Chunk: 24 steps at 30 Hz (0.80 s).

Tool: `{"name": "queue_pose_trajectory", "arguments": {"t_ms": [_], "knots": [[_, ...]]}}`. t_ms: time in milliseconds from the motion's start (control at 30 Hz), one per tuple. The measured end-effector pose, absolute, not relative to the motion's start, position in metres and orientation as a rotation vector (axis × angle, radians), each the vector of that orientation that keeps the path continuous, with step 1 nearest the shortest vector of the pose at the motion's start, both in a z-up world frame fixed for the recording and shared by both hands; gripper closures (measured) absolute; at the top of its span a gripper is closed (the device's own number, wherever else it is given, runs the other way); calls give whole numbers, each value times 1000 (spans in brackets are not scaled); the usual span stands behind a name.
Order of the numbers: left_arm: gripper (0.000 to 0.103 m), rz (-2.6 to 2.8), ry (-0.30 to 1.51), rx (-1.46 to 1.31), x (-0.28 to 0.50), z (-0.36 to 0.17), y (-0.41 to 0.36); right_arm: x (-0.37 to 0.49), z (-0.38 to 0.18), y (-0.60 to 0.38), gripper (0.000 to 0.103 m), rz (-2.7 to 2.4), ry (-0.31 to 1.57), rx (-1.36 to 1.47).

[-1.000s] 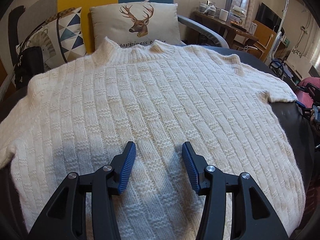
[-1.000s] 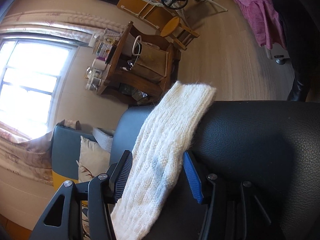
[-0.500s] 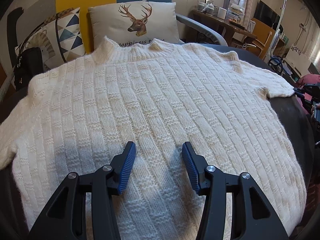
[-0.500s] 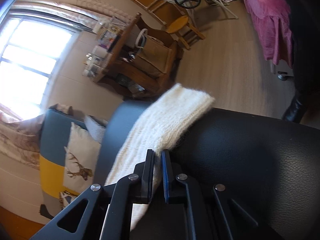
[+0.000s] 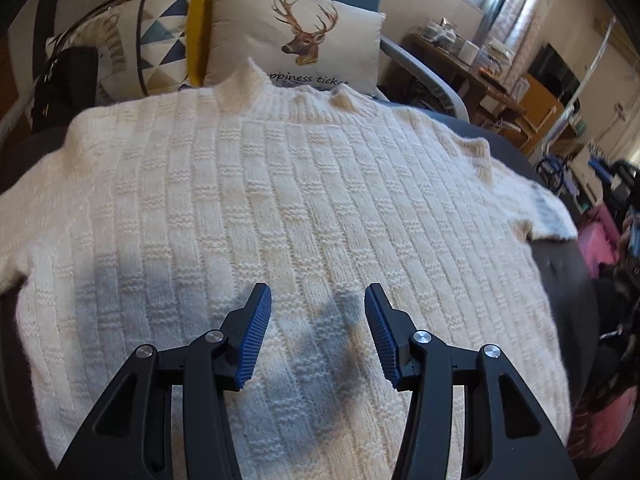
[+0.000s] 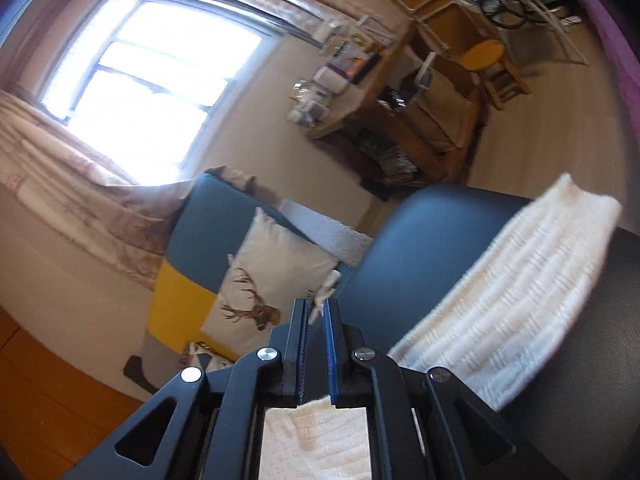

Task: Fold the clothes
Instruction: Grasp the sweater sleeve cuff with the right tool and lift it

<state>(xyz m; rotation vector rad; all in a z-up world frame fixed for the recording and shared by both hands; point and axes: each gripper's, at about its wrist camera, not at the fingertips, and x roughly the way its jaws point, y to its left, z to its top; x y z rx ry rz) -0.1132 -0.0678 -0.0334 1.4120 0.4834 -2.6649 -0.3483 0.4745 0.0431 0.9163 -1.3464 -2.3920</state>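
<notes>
Two grippers are working on one cream knitted sweater (image 5: 288,208), which is lying spread flat, front up, over a dark padded seat (image 5: 560,264), its collar pointing away from the left gripper toward a deer-print cushion (image 5: 296,36). The left gripper (image 5: 318,334) is hovering just above the sweater's lower body with its jaws standing apart and nothing between them. The right gripper (image 6: 316,350) is clenched: its blue pads are pinching a fold of the sleeve (image 6: 508,304), knit showing between the fingers at the tip and again behind them, while the free cuff end is trailing off to that gripper's right across the seat. The step in hand appears to be the first fold, bringing the right sleeve inward over the body. The next move likely calls for carrying the pinched sleeve across toward the sweater's middle, laying it flat without bunching, then letting go; the left gripper may need to steady the body.
</notes>
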Motion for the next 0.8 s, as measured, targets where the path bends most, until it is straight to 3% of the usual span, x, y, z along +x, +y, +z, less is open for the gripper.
{"name": "queue_pose_trajectory", "arguments": {"t_ms": [300, 400, 600, 667, 733, 800], "knots": [[51, -2666, 440, 1421, -109, -37, -72, -322, -15, 549, 92, -2527, -1587, 1280], [51, -2665, 415, 1430, -111, -38, -67, -327, -35, 565, 79, -2481, -1657, 1409], [51, -2664, 365, 1451, -114, -37, -65, -343, -49, 570, 77, -2480, -1745, 1398], [51, -2664, 335, 1443, -116, -36, -63, -348, -48, 569, 71, -2496, -1724, 1373], [51, -2690, 329, 1422, -120, -29, -60, -349, -47, 568, 51, -2488, -1726, 1298], [51, -2713, 300, 1430, -130, -24, -51, -349, -49, 569, 42, -2483, -1710, 1215]]}}
